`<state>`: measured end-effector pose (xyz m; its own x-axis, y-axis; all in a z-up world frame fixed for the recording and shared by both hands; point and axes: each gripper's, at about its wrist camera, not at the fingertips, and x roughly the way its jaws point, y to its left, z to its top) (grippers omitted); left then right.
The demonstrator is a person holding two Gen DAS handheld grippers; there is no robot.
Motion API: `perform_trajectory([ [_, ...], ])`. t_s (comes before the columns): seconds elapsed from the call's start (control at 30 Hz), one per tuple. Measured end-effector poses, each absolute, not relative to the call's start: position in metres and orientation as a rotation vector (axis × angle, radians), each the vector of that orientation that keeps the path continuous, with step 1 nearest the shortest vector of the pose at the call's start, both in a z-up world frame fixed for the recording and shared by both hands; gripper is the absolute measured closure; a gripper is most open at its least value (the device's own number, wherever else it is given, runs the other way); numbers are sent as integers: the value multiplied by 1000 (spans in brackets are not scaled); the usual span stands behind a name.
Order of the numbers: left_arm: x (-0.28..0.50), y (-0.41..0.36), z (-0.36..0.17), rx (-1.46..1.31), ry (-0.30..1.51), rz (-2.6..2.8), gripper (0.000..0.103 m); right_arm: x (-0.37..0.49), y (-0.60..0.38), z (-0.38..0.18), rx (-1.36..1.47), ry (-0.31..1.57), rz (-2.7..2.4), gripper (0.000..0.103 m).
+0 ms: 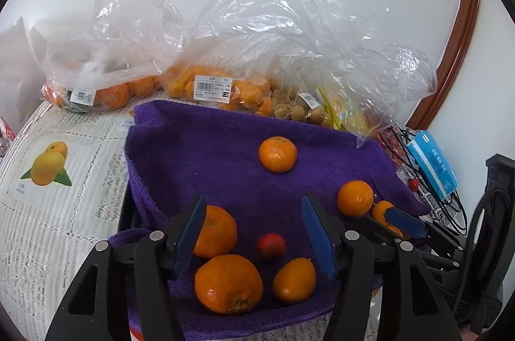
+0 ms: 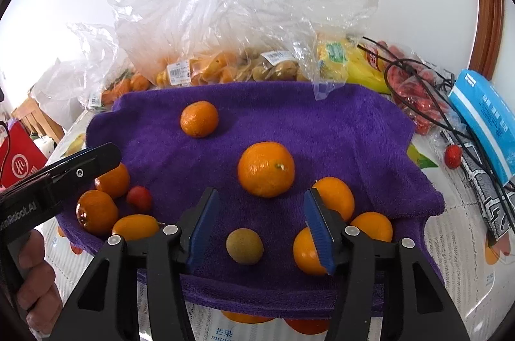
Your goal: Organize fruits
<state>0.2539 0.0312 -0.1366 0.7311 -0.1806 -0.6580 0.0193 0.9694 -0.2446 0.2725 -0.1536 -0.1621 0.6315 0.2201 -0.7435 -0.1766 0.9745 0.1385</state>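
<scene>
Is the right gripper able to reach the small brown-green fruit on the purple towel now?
Probably yes: the right gripper stands open, and the brown-green fruit lies just ahead between its fingers, nothing covering it.

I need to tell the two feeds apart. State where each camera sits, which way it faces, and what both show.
Left wrist: on the left gripper, angled down at the purple towel; its own open fingers and the right gripper's tip show.
Right wrist: on the right gripper, angled down likewise; own open fingers, left hand.
Shared: towel, small red fruit, fruit bags.
</scene>
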Motion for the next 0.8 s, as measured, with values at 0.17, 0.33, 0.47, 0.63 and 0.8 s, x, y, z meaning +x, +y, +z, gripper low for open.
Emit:
perform_trajectory([
  [0.17, 253, 36, -127, -222, 719, -77, 36, 269, -162, -147, 109, 822, 232, 44],
  [0.33, 247, 40, -111, -205, 697, -59, 29, 261, -170, -126, 154, 821, 196, 43],
  [0.47, 238, 42, -98, -237, 704, -73, 27, 244, -170, -104, 127, 806, 174, 40],
  [0.63, 212, 36, -82, -222, 704, -88, 24, 208, -169, -72, 105, 770, 151, 30],
  [0.8, 176, 30, -63, -210, 693, -92, 19, 172, -175, -53, 110, 763, 125, 28],
])
